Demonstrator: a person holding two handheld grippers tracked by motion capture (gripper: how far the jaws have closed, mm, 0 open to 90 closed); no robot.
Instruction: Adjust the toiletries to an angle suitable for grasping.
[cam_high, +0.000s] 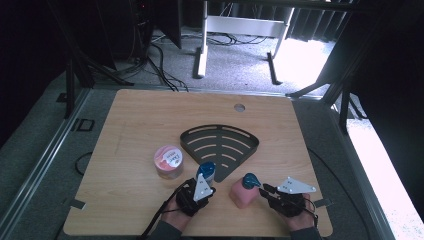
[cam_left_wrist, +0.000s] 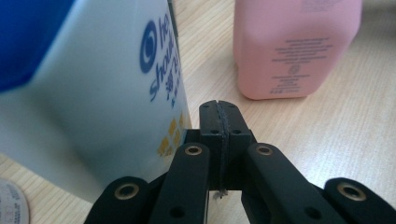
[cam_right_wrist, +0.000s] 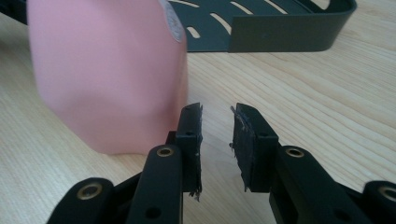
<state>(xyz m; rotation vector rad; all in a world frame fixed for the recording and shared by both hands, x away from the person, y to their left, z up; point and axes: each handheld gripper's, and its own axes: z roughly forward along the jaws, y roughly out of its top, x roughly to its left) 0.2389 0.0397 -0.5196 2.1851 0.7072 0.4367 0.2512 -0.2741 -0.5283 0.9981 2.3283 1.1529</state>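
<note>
At the near edge, the left gripper (cam_high: 204, 186) has its jaws pressed together, empty, just beside the white plastic bottle with a blue cap (cam_high: 206, 172). The right gripper (cam_right_wrist: 217, 135) stands slightly apart, empty, beside the pink plastic bottle with a blue cap (cam_high: 243, 192). Farther back lie a pink round tub (cam_high: 168, 161) on the left and a dark fan-shaped slotted metal tray (cam_high: 220, 144)

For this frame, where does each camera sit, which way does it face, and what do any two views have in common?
High view: above the person's side, looking forward and down at the table; both hands, the left gripper and right gripper show.
Left gripper view: rides the left gripper, looking along its shut jaws, beside the white bottle.
Right gripper view: rides the right gripper, jaws slightly apart with nothing between them, facing the black rack.
Shared: the pink bottle appears in all three.
</note>
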